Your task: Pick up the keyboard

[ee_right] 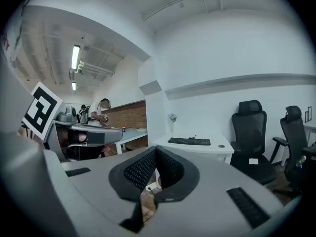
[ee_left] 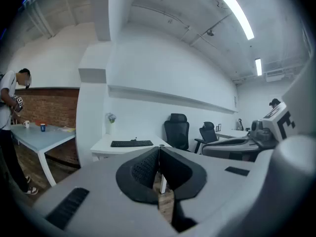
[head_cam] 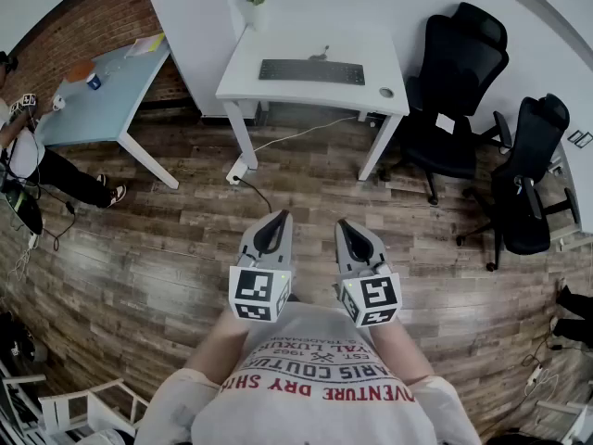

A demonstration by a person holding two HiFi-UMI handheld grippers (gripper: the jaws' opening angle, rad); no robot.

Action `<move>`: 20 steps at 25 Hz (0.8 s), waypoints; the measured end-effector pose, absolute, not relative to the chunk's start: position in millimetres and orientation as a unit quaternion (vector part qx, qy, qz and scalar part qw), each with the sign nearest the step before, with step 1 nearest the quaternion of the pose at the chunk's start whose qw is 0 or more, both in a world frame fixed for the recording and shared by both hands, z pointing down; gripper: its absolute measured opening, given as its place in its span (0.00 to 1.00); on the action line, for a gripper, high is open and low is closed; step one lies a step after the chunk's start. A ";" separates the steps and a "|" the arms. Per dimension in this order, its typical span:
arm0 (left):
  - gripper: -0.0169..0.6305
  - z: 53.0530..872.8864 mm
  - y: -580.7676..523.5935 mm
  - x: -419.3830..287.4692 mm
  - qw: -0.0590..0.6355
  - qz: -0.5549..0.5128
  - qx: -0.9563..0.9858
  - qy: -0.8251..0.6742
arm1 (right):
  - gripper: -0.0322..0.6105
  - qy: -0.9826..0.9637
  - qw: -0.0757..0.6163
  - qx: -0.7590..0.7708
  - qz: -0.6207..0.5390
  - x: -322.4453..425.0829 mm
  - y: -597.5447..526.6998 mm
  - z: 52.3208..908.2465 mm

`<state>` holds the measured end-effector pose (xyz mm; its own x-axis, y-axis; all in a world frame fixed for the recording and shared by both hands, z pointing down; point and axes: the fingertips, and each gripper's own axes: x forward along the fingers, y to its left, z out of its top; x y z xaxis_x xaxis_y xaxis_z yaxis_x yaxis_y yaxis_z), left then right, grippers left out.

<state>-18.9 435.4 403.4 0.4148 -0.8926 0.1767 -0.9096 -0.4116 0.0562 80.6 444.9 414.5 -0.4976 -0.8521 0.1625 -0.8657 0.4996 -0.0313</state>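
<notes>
A flat black computer keyboard (head_cam: 311, 71) lies on the white rectangular desk (head_cam: 243, 83) at the far side of the room, well apart from the person's two handheld claws. The left gripper (head_cam: 276, 217) and the right gripper (head_cam: 346, 223) hover side by side over the brown wood-plank floor (head_cam: 167, 239), near the person's chest. Each has its jaws pressed together on nothing. Two black office chairs (head_cam: 459, 72) stand to the right of the desk.
</notes>
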 end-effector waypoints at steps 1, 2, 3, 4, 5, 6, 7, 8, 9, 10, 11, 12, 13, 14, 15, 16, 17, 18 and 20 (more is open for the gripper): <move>0.07 404.7 435.3 -16.3 0.074 0.060 0.838 -0.537 | 0.09 -0.864 0.063 0.497 0.054 83.0 443.5 414.3; 0.07 405.8 435.0 -13.8 0.076 0.061 0.839 -0.536 | 0.09 -0.864 0.063 0.497 0.054 85.5 442.0 414.3; 0.07 406.7 434.4 -11.4 0.077 0.062 0.839 -0.535 | 0.09 -0.863 0.063 0.497 0.054 87.9 440.4 414.4; 0.07 407.2 433.5 -9.3 0.077 0.062 0.839 -0.535 | 0.09 -0.863 0.063 0.498 0.055 90.0 438.7 414.8; 0.07 407.4 432.5 -7.7 0.077 0.062 0.840 -0.534 | 0.09 -0.863 0.063 0.498 0.057 91.7 437.2 415.4; 0.07 407.6 431.6 -6.7 0.077 0.061 0.840 -0.533 | 0.09 -0.863 0.063 0.499 0.058 92.5 436.0 416.2; 0.07 408.0 430.9 -6.4 0.077 0.061 0.841 -0.533 | 0.09 -0.863 0.064 0.498 0.059 92.6 435.1 417.0; 0.07 408.7 430.2 -6.8 0.078 0.061 0.840 -0.533 | 0.09 -0.863 0.064 0.498 0.059 92.2 434.3 418.0; 0.07 409.8 429.3 -7.5 0.079 0.062 0.840 -0.534 | 0.09 -0.862 0.064 0.499 0.061 92.0 433.4 419.1; 0.07 411.2 428.2 -8.2 0.080 0.063 0.839 -0.535 | 0.09 -0.861 0.062 0.501 0.064 92.5 432.1 420.4; 0.07 412.7 427.3 -8.5 0.083 0.065 0.838 -0.535 | 0.09 -0.859 0.059 0.504 0.069 93.9 430.6 421.8; 0.07 414.4 426.6 -8.6 0.086 0.066 0.837 -0.536 | 0.09 -0.856 0.055 0.508 0.077 96.2 429.0 423.4; 0.07 416.2 426.1 -8.6 0.089 0.068 0.836 -0.537 | 0.09 -0.854 0.052 0.511 0.084 99.0 427.3 425.5; 0.07 418.1 425.2 -8.6 0.092 0.070 0.835 -0.538 | 0.09 -0.851 0.051 0.514 0.090 101.9 425.5 427.9; 0.07 420.0 423.5 -8.6 0.095 0.071 0.834 -0.539 | 0.09 -0.849 0.051 0.518 0.094 104.8 422.9 430.3; 0.07 422.0 420.8 -8.9 0.096 0.074 0.834 -0.539 | 0.09 -0.846 0.052 0.521 0.098 107.1 419.5 432.9; 0.07 424.3 417.4 -9.8 0.097 0.076 0.834 -0.539 | 0.09 -0.844 0.053 0.525 0.102 108.6 415.5 435.7; 0.07 426.9 413.4 -11.1 0.097 0.080 0.833 -0.538 | 0.09 -0.841 0.054 0.527 0.106 109.2 411.1 438.6; 0.07 431.8 403.0 -14.5 0.096 0.083 0.833 -0.538 | 0.09 -0.838 0.056 0.532 0.111 109.3 401.1 444.2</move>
